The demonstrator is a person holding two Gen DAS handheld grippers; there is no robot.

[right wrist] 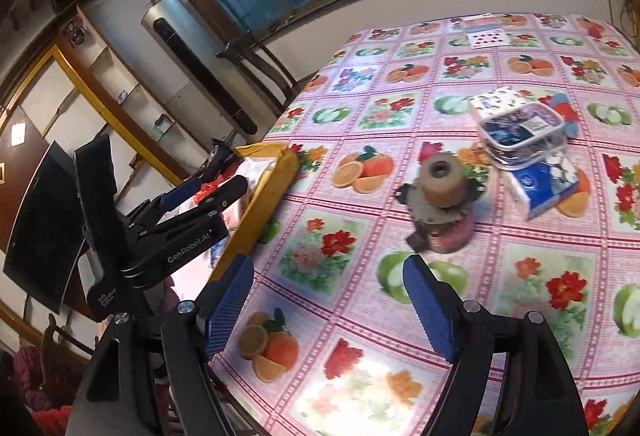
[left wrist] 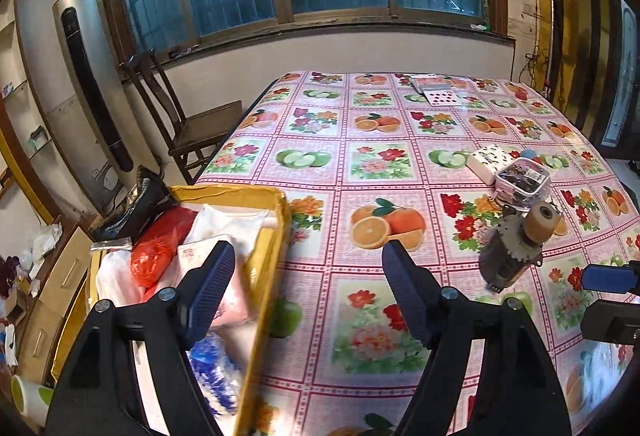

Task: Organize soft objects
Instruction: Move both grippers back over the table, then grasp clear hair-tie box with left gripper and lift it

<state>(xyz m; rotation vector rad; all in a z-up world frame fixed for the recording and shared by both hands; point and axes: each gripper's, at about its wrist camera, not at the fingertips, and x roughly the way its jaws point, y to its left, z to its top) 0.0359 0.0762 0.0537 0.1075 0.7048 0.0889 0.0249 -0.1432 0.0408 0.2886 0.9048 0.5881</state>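
Observation:
A yellow cardboard box (left wrist: 266, 260) stands at the table's left edge, holding a red plastic bag (left wrist: 154, 260), a pink pack (left wrist: 232, 300), white soft items and a blue-and-white pack (left wrist: 216, 368). My left gripper (left wrist: 308, 276) hangs open over the box's right wall with nothing between its fingers; in the right wrist view the left gripper (right wrist: 212, 186) is over the box (right wrist: 272, 188). My right gripper (right wrist: 330, 300) is open and empty above the tablecloth. Ahead of it lie a blue tissue pack (right wrist: 546, 188), a clear zip pouch (right wrist: 520, 132) and a white tissue pack (right wrist: 496, 98).
A brown tape roll on a dark metal part (right wrist: 442, 192) stands mid-table before the right gripper. Playing cards (left wrist: 436, 90) lie at the far side of the table. A wooden chair (left wrist: 188, 124) and a tall silver appliance (left wrist: 92, 84) stand left of the table, below the window.

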